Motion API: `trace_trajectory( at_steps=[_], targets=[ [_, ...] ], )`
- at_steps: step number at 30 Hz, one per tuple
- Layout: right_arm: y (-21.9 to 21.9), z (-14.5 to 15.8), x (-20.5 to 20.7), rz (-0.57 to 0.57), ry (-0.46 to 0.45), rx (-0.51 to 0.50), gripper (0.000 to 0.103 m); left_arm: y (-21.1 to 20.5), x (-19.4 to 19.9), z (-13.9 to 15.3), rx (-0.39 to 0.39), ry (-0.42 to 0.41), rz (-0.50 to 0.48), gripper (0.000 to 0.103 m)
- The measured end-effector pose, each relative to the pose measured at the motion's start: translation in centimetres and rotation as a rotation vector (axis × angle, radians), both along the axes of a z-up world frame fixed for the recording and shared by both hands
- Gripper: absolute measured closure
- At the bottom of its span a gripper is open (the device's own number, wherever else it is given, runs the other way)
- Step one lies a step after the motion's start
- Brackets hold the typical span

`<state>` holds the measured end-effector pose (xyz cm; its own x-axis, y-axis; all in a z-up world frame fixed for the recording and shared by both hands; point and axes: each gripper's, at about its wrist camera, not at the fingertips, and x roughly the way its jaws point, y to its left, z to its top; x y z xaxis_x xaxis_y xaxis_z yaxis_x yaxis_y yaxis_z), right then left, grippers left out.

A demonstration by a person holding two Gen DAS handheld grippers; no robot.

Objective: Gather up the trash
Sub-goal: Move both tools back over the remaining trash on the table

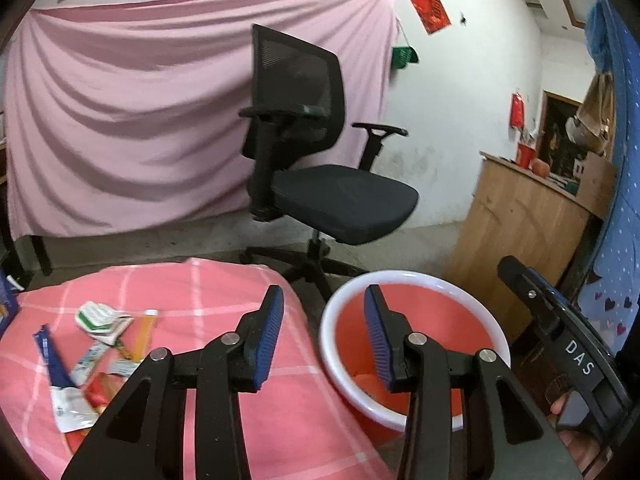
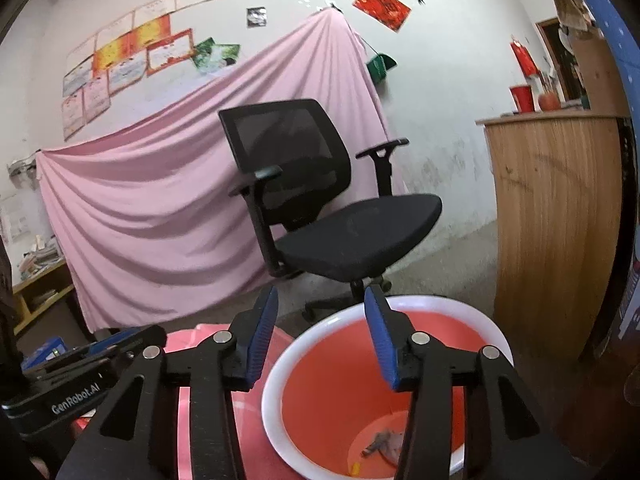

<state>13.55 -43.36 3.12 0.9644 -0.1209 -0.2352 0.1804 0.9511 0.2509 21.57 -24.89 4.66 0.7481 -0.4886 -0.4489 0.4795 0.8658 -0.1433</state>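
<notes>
Both tongs, left (image 1: 324, 336) and right (image 2: 322, 334), are hanging spread and empty by the bin (image 2: 492, 320); wrappers (image 1: 100, 344), somewhat blurry, are lying on the pink cloth (image 1: 240, 280).

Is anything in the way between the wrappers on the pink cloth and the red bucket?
Nothing visible blocks it. The wrappers lie on the pink checked cloth, and the red bucket stands open just beside it.

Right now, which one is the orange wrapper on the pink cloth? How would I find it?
Start at the pink checked cloth beside the red bucket. A small heap of wrappers lies on its left part. The orange wrapper is the long thin strip at the heap's right edge, next to the crumpled green and white one.
</notes>
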Motion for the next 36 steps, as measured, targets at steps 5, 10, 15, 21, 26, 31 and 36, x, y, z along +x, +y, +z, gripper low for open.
trace_trajectory(
  at_steps=[5, 10, 15, 21, 26, 31, 36],
  targets=[
    [1.5, 0.7, -0.2, 0.015, -0.049, -0.035, 0.021, 4.0, -0.9, 1.0, -0.041, -0.048, 0.105, 0.031],
    [3.4, 1.3, -0.4, 0.029, -0.106, -0.073, 0.001, 8.7, -2.1, 1.3, -0.088, -0.113, 0.242, 0.001],
    [5.6, 1.8, -0.9, 0.087, -0.182, -0.103, 0.0, 12.8, -3.2, 1.1, -0.077, -0.135, 0.341, 0.001],
    [9.2, 2.1, -0.8, 0.182, -0.245, -0.159, 0.0, 17.5, -5.2, 0.7, -0.053, -0.192, 0.438, 0.001],
    [12.0, 1.9, -0.2, 0.259, -0.253, -0.191, 0.0, 20.0, -5.9, -0.1, -0.017, -0.2, 0.474, 0.001],
    [14.5, 1.0, 1.9, 0.314, -0.175, -0.246, 0.0, 21.9, -4.5, -1.5, -0.005, -0.09, 0.486, 0.001],
    [15.8, -0.4, 4.9, 0.356, -0.03, -0.263, 0.0, 22.4, -1.6, -2.5, -0.009, 0.042, 0.497, 0.002]
  ],
)
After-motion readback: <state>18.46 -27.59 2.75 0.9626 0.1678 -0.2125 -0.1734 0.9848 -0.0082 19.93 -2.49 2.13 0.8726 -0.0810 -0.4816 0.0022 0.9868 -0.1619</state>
